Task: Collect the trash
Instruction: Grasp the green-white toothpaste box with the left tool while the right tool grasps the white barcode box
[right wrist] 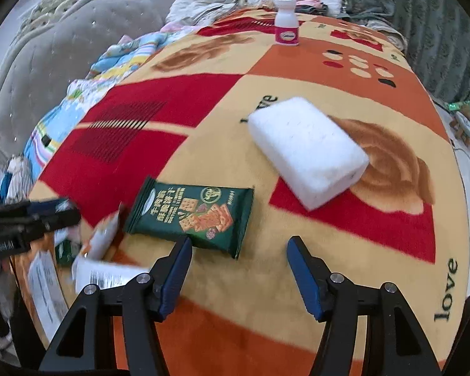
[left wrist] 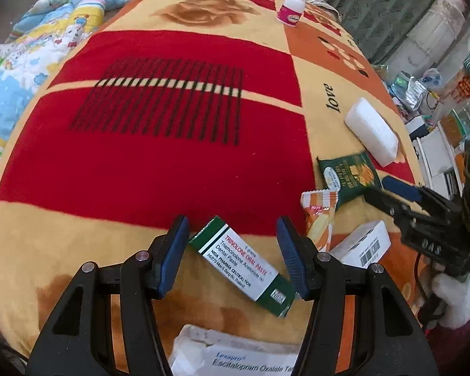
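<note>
A green-and-white dental paste box [left wrist: 241, 263] lies slantwise on the patterned blanket [left wrist: 141, 172], between the fingers of my left gripper [left wrist: 232, 224]. The jaws are open and their pads stand clear of the box. A green cracker packet [right wrist: 194, 216] lies flat just ahead of my right gripper [right wrist: 239, 242], which is open, with only the packet's near corner between its fingertips. The same packet [left wrist: 347, 175] shows in the left wrist view, beside the right gripper [left wrist: 391, 195]. An orange-and-white wrapper [left wrist: 319, 219] and a white barcoded box [left wrist: 363, 244] lie between the two grippers.
A white foam block [right wrist: 307, 153] lies beyond the packet, and a white bottle with a pink label [right wrist: 286, 22] stands at the far end. A white medicine carton [left wrist: 250, 360] lies under the left gripper. Folded bedding [left wrist: 47, 47] borders the left, and clutter [left wrist: 438, 100] sits off the right edge.
</note>
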